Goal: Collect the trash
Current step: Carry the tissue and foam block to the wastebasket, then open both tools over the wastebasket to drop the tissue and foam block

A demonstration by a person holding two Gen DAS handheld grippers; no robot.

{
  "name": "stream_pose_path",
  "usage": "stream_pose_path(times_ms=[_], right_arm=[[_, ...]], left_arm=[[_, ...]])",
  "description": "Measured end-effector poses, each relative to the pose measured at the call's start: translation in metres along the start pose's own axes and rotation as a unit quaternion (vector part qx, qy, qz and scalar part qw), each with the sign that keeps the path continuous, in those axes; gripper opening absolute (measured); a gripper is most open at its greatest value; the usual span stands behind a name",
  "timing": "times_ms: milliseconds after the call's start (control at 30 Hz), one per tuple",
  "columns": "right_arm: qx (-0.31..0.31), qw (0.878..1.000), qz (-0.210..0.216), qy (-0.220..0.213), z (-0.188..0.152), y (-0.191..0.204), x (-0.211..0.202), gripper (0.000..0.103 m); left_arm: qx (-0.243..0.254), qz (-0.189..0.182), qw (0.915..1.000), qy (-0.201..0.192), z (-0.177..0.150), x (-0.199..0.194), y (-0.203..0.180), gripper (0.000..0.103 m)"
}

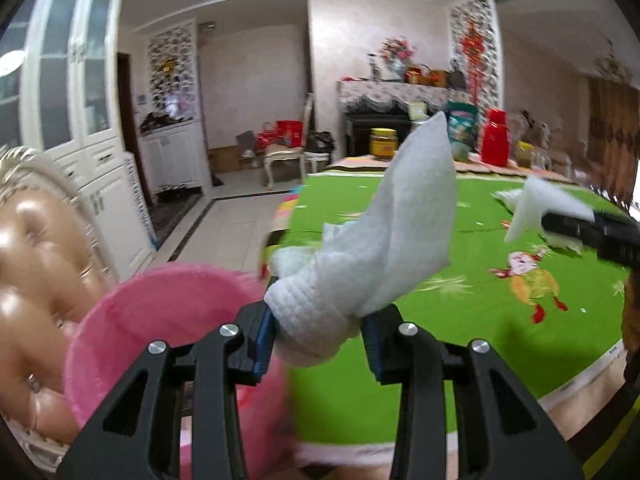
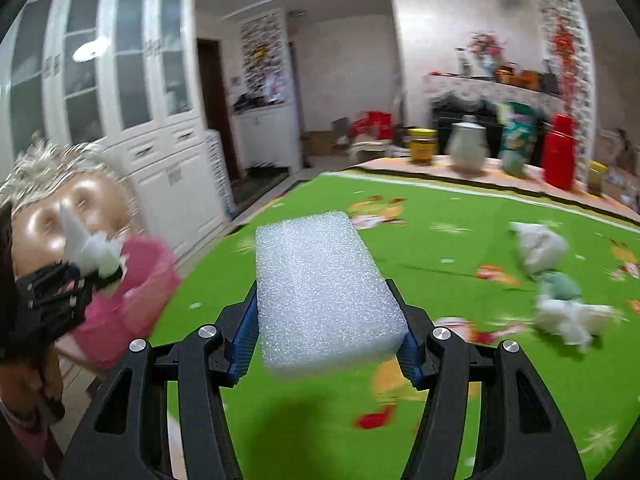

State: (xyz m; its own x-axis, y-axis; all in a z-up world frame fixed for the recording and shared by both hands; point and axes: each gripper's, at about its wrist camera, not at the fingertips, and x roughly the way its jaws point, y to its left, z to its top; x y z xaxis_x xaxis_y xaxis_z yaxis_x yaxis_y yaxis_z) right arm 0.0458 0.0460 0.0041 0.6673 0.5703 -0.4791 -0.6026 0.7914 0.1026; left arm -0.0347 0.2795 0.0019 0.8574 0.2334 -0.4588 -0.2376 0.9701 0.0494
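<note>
My left gripper (image 1: 316, 320) is shut on a crumpled white paper towel (image 1: 380, 240) that sticks up and forward from its blue pads. A pink bin (image 1: 160, 300) sits just below and to its left, off the table's edge. My right gripper (image 2: 328, 312) is shut on a white foam block (image 2: 320, 280) over the green tablecloth (image 2: 440, 260). In the right wrist view the left gripper (image 2: 96, 276) holds its paper towel (image 2: 92, 252) above the pink bin (image 2: 136, 300). In the left wrist view the right gripper (image 1: 568, 228) carries the foam (image 1: 532, 204) at the right.
Loose white wads (image 2: 540, 248) (image 2: 572, 316) and a green wad (image 2: 560, 284) lie on the cloth at the right. A tan padded chair back (image 1: 36, 260) stands behind the bin. Jars, a jug and a red flask (image 2: 560, 152) line the table's far end.
</note>
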Motion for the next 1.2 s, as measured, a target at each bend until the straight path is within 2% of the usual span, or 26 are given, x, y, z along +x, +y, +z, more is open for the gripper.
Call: stream_pose_path(times_ms=[200, 367, 600, 733, 800, 867, 933, 967, 1100, 1200], right_arm=[[-0.018, 0.997, 0.072, 0.015, 0.004, 0.078, 0.026, 0.057], [-0.038, 0.992, 0.114, 0.027, 0.010, 0.137, 0.053, 0.058], [-0.058, 0.985, 0.159, 0.045, 0.008, 0.196, 0.083, 0.058], [-0.077, 0.981, 0.171, 0.055, 0.005, 0.217, 0.094, 0.060], [-0.085, 0.979, 0.173, 0.061, 0.001, 0.223, 0.098, 0.061], [-0.093, 0.978, 0.172, 0.066, -0.002, 0.227, 0.101, 0.072], [-0.094, 0.978, 0.173, 0.066, -0.004, 0.227, 0.099, 0.077], [-0.094, 0.978, 0.173, 0.065, -0.004, 0.226, 0.098, 0.077], [-0.089, 0.981, 0.164, 0.058, 0.000, 0.215, 0.089, 0.077], [-0.100, 0.983, 0.147, 0.054, 0.001, 0.200, 0.079, 0.077]], left_arm=[[-0.031, 0.051, 0.9981, 0.017, -0.013, -0.007, 0.084, 0.037], [-0.061, 0.063, 0.9949, 0.049, -0.028, -0.002, 0.146, 0.037], [-0.086, 0.050, 0.9924, 0.072, -0.049, 0.005, 0.189, 0.039], [-0.090, 0.050, 0.9919, 0.074, -0.050, 0.010, 0.191, 0.041], [-0.089, 0.050, 0.9920, 0.074, -0.049, 0.010, 0.194, 0.049], [-0.090, 0.059, 0.9919, 0.067, -0.046, 0.009, 0.198, 0.068], [-0.093, 0.065, 0.9918, 0.058, -0.042, 0.005, 0.200, 0.073], [-0.094, 0.069, 0.9916, 0.055, -0.041, 0.003, 0.201, 0.077], [-0.085, 0.087, 0.9917, 0.041, -0.035, -0.005, 0.192, 0.083], [-0.061, 0.112, 0.9916, 0.022, -0.027, -0.013, 0.176, 0.099]])
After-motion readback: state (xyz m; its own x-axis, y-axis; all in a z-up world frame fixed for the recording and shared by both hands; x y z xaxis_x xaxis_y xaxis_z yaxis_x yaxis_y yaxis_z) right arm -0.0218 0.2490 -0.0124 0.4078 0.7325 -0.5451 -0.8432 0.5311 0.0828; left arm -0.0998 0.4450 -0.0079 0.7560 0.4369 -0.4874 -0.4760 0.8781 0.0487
